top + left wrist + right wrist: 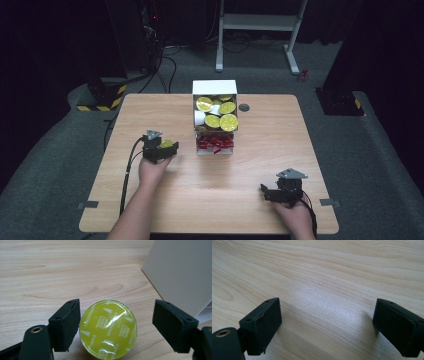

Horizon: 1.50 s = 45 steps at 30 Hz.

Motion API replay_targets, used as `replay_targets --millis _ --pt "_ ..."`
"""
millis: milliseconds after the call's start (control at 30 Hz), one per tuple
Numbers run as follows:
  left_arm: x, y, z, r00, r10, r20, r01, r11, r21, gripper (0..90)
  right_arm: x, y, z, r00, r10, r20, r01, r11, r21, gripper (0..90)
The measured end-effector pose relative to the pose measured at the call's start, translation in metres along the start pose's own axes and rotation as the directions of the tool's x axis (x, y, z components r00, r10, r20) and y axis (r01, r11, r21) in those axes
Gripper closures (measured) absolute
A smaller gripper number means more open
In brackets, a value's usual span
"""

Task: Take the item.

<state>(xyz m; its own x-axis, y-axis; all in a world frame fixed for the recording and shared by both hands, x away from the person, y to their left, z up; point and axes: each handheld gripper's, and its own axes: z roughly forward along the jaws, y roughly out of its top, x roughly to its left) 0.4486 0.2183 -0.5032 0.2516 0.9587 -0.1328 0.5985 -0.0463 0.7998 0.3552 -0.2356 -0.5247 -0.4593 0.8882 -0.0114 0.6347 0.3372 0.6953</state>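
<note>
While my left hand-held gripper (116, 325) stands apart around the yellow capsule (108, 331) on the surface (62, 272), my right hand-held gripper (327, 327) gapes empty.

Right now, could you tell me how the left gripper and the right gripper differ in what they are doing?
The left gripper has a yellow coffee capsule between its jaws, standing on the table; the right gripper has only bare wood between its jaws. The left gripper sits near the white box of capsules; the right gripper sits at the table's near edge. Both are open, and each is held in a hand.
</note>
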Motion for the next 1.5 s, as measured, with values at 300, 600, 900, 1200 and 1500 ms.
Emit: replay_targets --millis 300,600,900,1200,1500 --pt "-0.002 0.004 -0.02 0.9993 0.037 -0.002 -0.037 0.9988 -0.032 23.0 0.0 0.0 0.0 1.0 0.005 0.0 -0.005 1.0 0.001 8.4" --pt "0.005 -0.001 -0.036 0.999 0.038 -0.023 -0.04 0.9958 -0.082 45.4 0.0 0.0 0.0 1.0 0.0 0.0 0.0 1.0 0.0 8.4" --pt "0.012 -0.006 -0.048 0.9984 0.047 -0.032 -0.05 0.9941 -0.096 65.5 0.0 0.0 0.0 1.0 0.003 0.0 -0.003 1.0 0.0 8.4" --pt "0.014 -0.009 -0.061 0.9975 0.061 -0.035 -0.064 0.9929 -0.1 81.0 0.0 0.0 0.0 1.0 0.002 0.0 -0.002 1.0 0.0 8.4" --pt "0.011 -0.011 -0.073 0.9946 0.101 -0.023 -0.103 0.9899 -0.098 89.5 0.0 0.0 0.0 1.0 0.001 0.0 -0.001 1.0 0.0 8.4"
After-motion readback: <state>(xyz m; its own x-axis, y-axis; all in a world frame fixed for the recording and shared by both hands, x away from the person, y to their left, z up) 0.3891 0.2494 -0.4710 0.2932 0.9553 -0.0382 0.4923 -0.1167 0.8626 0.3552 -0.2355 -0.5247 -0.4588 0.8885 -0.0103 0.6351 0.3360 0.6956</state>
